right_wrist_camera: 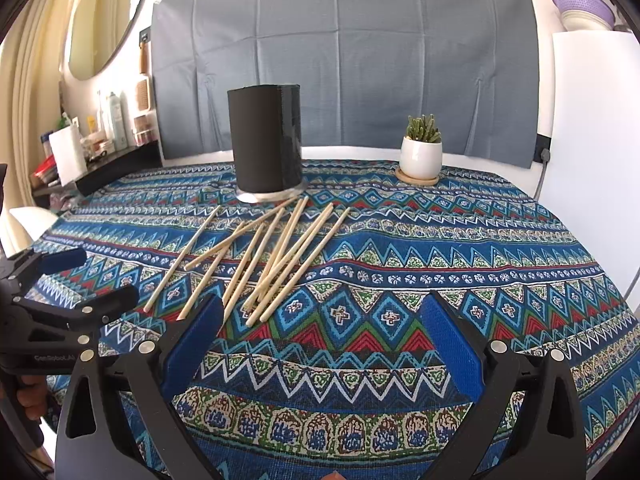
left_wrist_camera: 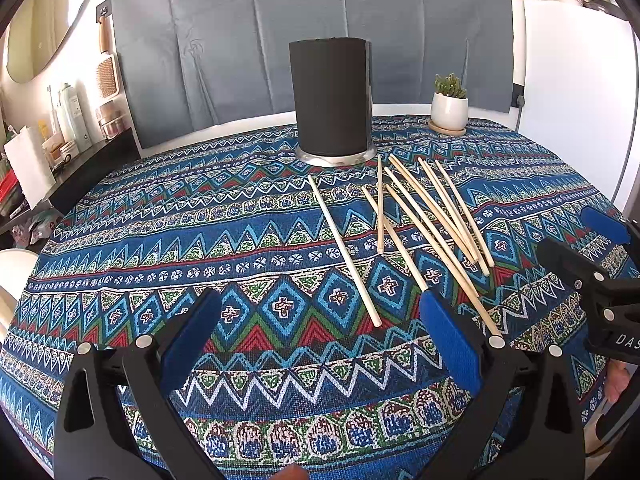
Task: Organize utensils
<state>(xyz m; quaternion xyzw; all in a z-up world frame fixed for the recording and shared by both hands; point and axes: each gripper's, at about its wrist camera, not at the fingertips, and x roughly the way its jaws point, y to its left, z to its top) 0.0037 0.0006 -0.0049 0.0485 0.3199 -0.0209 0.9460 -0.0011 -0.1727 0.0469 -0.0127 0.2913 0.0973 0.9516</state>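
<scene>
At the bottom of each wrist view I see my left gripper (left_wrist_camera: 320, 344) and right gripper (right_wrist_camera: 322, 344) spread wide, holding nothing. The chopsticks (right_wrist_camera: 272, 256) lie scattered mid-frame beyond the fingertips. Farther up stands the black holder (left_wrist_camera: 331, 96).

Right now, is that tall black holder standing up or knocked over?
Upright. The black holder stands on its round base on the tablecloth, behind the loose chopsticks.

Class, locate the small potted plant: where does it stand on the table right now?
The potted plant stands on a round coaster at the table's far edge, to the right of the black cylinder holder in both views, beyond the scattered chopsticks.
</scene>
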